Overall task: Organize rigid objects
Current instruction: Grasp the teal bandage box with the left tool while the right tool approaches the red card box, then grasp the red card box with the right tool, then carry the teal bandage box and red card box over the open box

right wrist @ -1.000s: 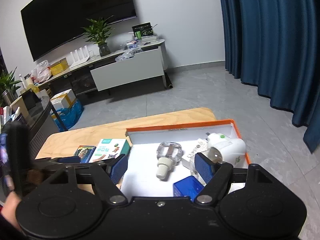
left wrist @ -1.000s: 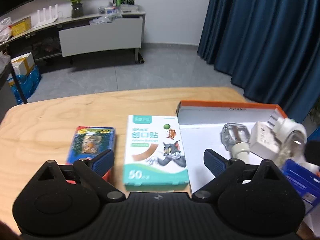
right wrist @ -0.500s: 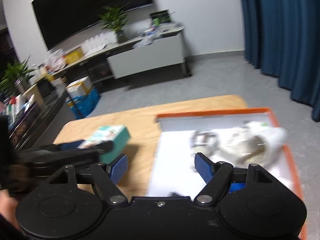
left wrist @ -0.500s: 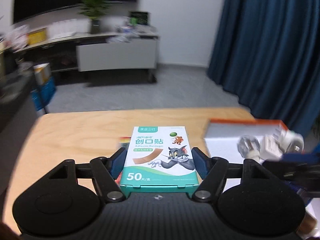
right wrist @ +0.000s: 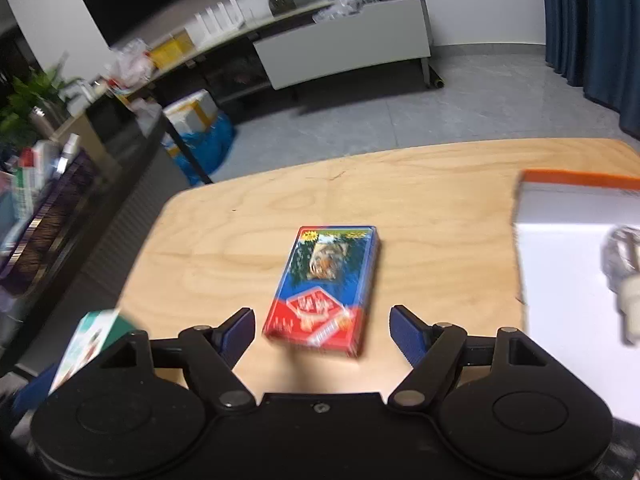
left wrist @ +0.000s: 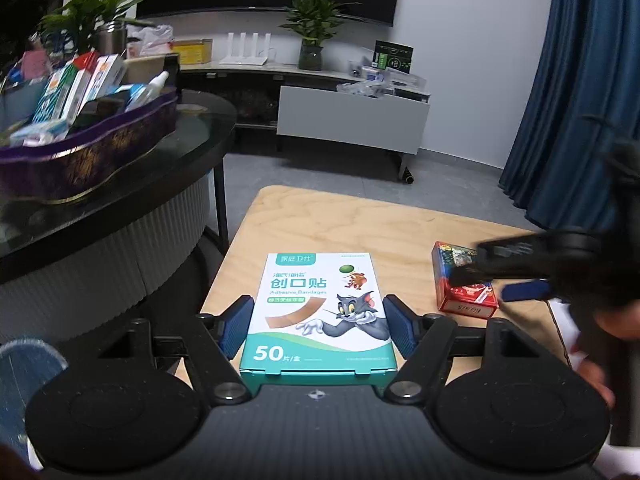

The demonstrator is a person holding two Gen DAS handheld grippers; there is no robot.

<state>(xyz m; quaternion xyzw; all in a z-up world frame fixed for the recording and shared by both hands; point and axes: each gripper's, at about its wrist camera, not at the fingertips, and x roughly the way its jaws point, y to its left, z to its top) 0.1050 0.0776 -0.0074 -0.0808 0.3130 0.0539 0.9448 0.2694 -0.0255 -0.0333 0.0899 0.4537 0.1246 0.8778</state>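
Now the white-and-teal cardboard box of adhesive bandages [left wrist: 318, 320] sits clamped in the left gripper [left wrist: 318, 326], held above the pale wooden counter [left wrist: 360, 232].
Right gripper [right wrist: 322, 330] jaws stand wide over the red-and-blue printed card box [right wrist: 326, 290] lying flat on that counter, beside the orange-rimmed white tray [right wrist: 580, 184].

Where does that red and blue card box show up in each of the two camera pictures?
Left wrist view: the red and blue box lies at right on the wooden table, partly behind the other hand-held gripper.
Right wrist view: same box at centre.
Shared landmark: the green bandage box, at the lower left edge in the right view.
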